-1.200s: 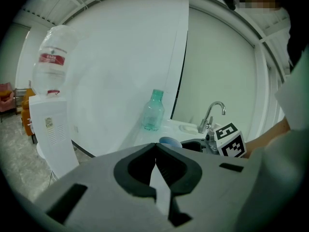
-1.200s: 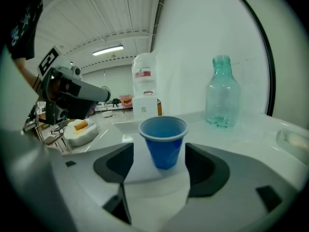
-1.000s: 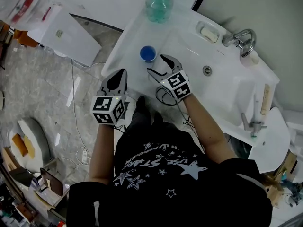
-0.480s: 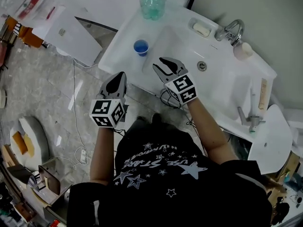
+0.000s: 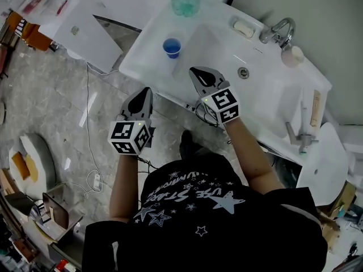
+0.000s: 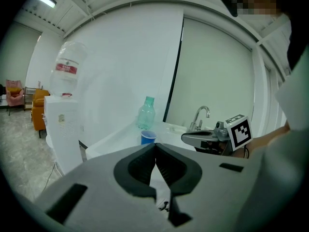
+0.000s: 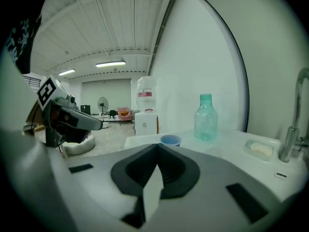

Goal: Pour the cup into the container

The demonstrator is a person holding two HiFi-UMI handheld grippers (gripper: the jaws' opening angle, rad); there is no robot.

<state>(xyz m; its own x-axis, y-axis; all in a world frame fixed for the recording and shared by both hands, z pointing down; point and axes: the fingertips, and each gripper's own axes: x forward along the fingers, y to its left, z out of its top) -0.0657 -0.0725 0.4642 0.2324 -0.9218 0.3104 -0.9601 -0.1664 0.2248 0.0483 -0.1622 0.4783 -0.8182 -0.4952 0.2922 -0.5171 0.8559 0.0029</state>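
The right gripper (image 5: 199,72) and the left gripper (image 5: 146,93) both have their jaws pressed together on nothing. The blue cup (image 5: 172,47) stands untouched on the washbasin ledge (image 5: 142,58), at the right gripper's 11 o'clock. Reaching in without spreading the jaws could knock the cup over and spill it.
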